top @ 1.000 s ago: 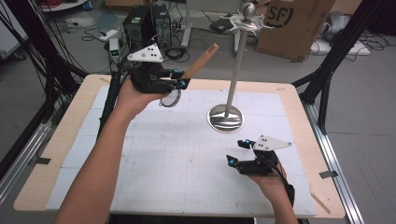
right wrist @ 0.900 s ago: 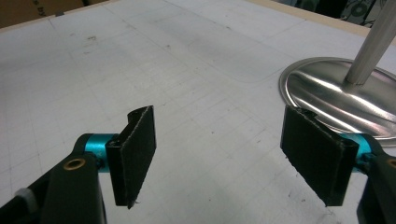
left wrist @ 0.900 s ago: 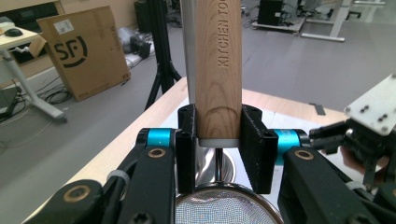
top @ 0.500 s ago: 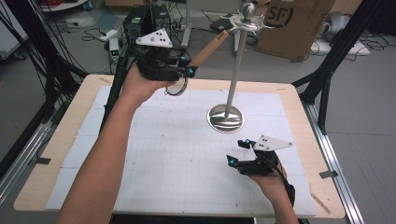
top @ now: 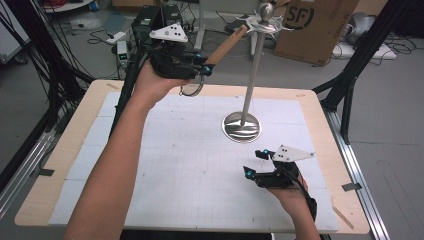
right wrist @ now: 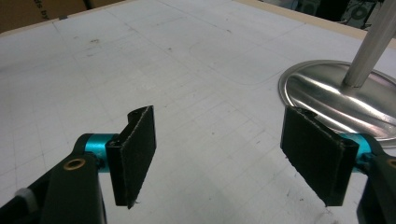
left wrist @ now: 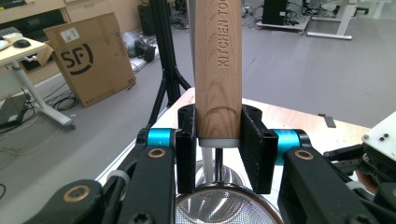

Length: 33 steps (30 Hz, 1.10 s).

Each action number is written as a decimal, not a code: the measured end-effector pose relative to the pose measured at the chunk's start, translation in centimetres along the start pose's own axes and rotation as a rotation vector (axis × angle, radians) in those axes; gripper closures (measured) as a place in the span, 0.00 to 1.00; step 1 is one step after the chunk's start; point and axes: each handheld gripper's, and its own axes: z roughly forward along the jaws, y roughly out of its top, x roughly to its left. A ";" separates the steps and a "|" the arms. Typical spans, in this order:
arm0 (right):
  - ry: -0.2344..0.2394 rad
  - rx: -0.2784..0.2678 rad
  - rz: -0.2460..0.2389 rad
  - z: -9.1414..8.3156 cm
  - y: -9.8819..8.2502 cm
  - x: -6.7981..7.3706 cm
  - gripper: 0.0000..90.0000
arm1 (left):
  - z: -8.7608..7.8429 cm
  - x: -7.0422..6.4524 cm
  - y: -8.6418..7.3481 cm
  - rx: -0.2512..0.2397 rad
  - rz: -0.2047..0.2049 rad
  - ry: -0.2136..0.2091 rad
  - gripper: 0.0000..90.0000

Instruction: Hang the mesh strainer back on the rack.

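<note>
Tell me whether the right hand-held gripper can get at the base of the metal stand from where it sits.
Probably yes. The right hand-held gripper rests open on the mat, holding nothing, and the stand's round base lies just ahead of it with bare mat between. Its thin, flat rim could be awkward to pinch.

The stand (top: 242, 126) sits on the mat (top: 165, 165), right of centre toward the far edge, its pole (top: 254, 70) rising to a hook crown (top: 265, 21) at the top. The mat lies on the table (top: 60, 155). The left gripper (top: 202, 69) is held above the table's far edge, left of the pole, with the strainer (left wrist: 218, 70) between its jaws; the handle points up and right toward the crown, its tip just beside it, possibly touching. The mesh bowl (left wrist: 228, 207) hangs below the jaws. The right gripper (top: 252, 164) rests low over the mat, in front of and slightly right of the stand's base. A box (top: 309, 25) stands on the floor behind the table.
</note>
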 end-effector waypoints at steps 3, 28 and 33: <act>0.000 -0.005 -0.005 0.0 0.0 0.0 0.29 | 0.3 0.1 0.0 0.004 -0.002 -0.001 0.77; 0.004 -0.014 -0.009 -0.2 0.1 0.0 0.29 | 3.8 -0.2 0.1 0.060 -0.015 0.015 0.77; 0.009 -0.016 -0.009 -0.3 0.1 0.1 0.29 | 5.0 -0.2 0.0 0.081 -0.019 0.013 0.77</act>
